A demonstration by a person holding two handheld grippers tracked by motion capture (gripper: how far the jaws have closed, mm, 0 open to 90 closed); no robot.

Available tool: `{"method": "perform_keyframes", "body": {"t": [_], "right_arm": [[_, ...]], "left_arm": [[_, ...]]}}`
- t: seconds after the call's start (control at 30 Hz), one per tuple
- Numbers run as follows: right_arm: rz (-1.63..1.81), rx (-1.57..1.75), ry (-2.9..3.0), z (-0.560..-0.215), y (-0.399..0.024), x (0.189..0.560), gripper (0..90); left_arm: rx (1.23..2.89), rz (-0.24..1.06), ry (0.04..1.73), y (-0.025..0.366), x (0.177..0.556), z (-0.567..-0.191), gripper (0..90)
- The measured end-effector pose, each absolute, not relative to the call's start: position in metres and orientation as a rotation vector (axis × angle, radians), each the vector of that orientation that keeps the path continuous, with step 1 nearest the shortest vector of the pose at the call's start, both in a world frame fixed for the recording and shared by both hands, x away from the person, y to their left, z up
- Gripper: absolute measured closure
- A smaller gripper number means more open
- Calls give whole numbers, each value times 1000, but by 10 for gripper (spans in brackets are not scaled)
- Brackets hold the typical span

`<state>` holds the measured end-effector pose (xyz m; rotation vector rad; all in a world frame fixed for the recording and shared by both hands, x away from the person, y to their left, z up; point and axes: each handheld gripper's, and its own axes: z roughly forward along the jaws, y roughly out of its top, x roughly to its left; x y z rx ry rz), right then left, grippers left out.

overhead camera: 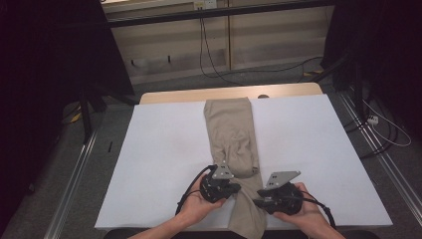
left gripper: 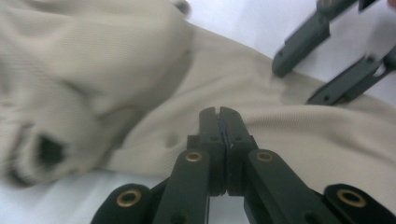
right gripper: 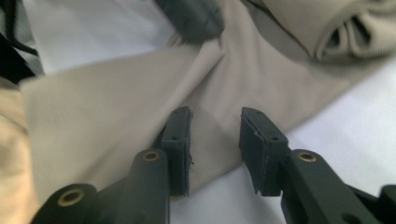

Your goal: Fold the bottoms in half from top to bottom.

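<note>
Trousers [overhead camera: 230,130] lie lengthwise down the white worktop [overhead camera: 159,149], partly folded. Left tool [left gripper: 219,113] is clamped on the near fabric edge; right tool [right gripper: 215,135], jaws apart, straddles the opposite edge. Next, I judge, it must pinch before lifting.

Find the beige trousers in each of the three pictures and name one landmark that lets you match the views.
High view: beige trousers run down the white table's middle, far edge to near.
Left gripper view: across the frame, upper left to right.
Right gripper view: centre, under the open jaws.
Shared landmark: the bunched fold.
</note>
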<state>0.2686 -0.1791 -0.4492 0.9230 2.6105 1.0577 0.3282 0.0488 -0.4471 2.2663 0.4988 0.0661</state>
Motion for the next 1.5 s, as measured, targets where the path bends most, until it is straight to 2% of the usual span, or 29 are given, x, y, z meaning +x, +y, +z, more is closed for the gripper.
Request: {"method": "perform_keyframes", "body": {"t": [0.03,0.1,0.13,0.27,0.37,0.4,0.47,0.5,0.6,0.63,0.73,0.8,0.83,0.87,0.9,0.93,1.0,1.07,1.1,1.33,1.5], "right_arm": [[1027,883,2605,-449,-176,268,683],[998,859,2590,-448,-172,271,867],[982,875,2577,-448,-172,275,900],[958,947,2487,-443,-178,290,900],[971,1036,2452,-438,-192,302,900],[948,1044,2455,-438,-195,303,876],[967,1077,2433,-438,-201,298,720],[971,1081,2427,-438,-203,294,697],[1036,1055,2419,-431,-206,280,694],[1067,1035,2426,-429,-205,275,739],[1142,932,2518,-430,-197,261,783],[1124,884,2598,-436,-190,252,775],[1095,862,2631,-440,-187,249,733],[1064,867,2661,-444,-183,248,670],[1050,851,2670,-448,-180,247,631],[1041,837,2672,-447,-178,246,622],[1026,830,2661,-447,-175,245,665],[1028,826,2680,-446,-175,242,878],[1032,834,2689,-446,-175,241,900],[1111,788,2783,-445,-165,223,900],[1143,762,2828,-445,-160,208,891]], "left_arm": [[2252,58,504,52,329,-446,893],[2244,54,524,58,329,-443,893],[2241,45,525,62,329,-442,892],[2164,-15,541,76,327,-434,887],[2141,22,518,80,321,-425,839],[2140,18,514,79,320,-424,784],[2163,44,472,77,314,-423,743],[2186,31,446,75,312,-425,732],[2238,-5,357,64,303,-434,745],[2261,-12,314,61,300,-436,744],[2321,-4,213,49,291,-444,739],[2353,11,159,43,286,-450,704],[2343,40,142,41,283,-451,674],[2349,52,142,40,282,-451,677],[2364,61,161,40,281,-449,726],[2359,51,182,41,281,-449,884],[2369,3,213,46,281,-447,900],[2369,-40,253,52,278,-445,900],[2362,-69,282,56,276,-444,900],[2355,-198,361,79,251,-440,900],[2360,-196,380,87,243,-440,882]]}}
